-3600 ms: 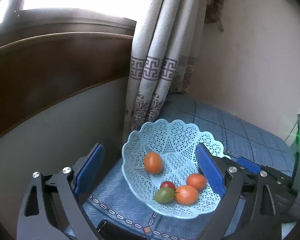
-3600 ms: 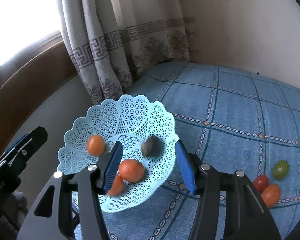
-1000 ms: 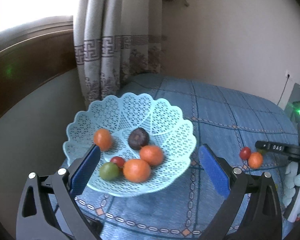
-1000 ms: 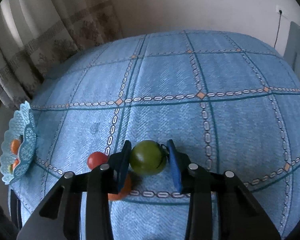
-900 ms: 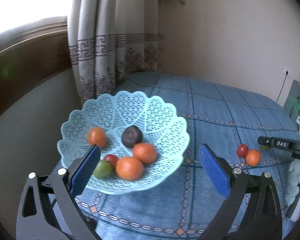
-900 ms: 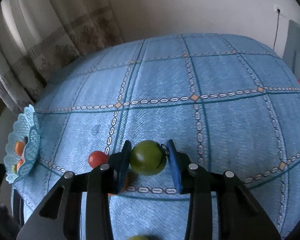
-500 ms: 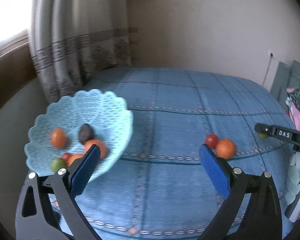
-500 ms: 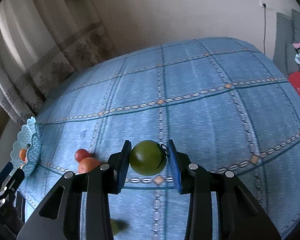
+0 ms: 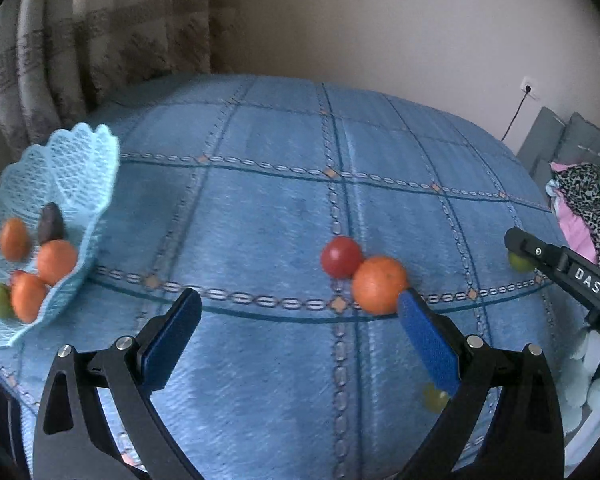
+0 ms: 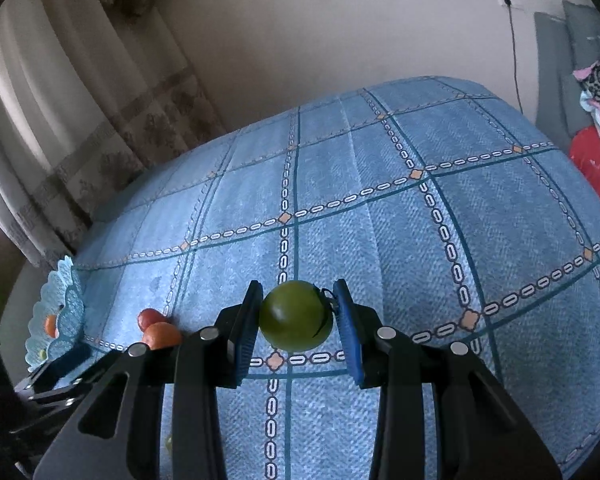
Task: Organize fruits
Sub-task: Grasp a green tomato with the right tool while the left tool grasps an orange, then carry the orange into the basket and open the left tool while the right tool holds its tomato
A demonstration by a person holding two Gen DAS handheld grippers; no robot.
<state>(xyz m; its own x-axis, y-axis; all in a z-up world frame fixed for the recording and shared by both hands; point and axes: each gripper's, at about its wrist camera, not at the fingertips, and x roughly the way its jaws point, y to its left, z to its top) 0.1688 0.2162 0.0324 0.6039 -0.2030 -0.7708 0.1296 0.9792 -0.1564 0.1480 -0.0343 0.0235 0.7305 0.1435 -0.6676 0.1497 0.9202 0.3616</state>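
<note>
Right gripper (image 10: 296, 312): blue pads are seen clamped on a green fruit (image 10: 295, 316), held at the centre of the right wrist view, above the blue patterned cloth (image 10: 380, 220). In the left wrist view the same gripper is seen at the right edge, its black tip marked "DAS", with the green fruit partly hidden behind it.

Left gripper (image 9: 298, 326): fingers are seen spread wide apart with nothing between them, low in the left wrist view.

Orange fruit (image 9: 379, 285): placed on the cloth right of centre, just beyond the tip of the right-hand pad; contact with the pad cannot be told.

Red fruit (image 9: 341, 257): set against the upper-left side of the orange fruit, touching it.

Small yellow-green fruit (image 9: 434, 397): seen on the cloth at lower right, partly hidden behind the left gripper's finger.

Light blue lattice basket (image 9: 82, 168): located at the left edge, blurred. Three orange fruits, one dark fruit, one green fruit and a red one, partly hidden, are counted inside.

Curtain (image 9: 60, 60): hung at upper left.
</note>
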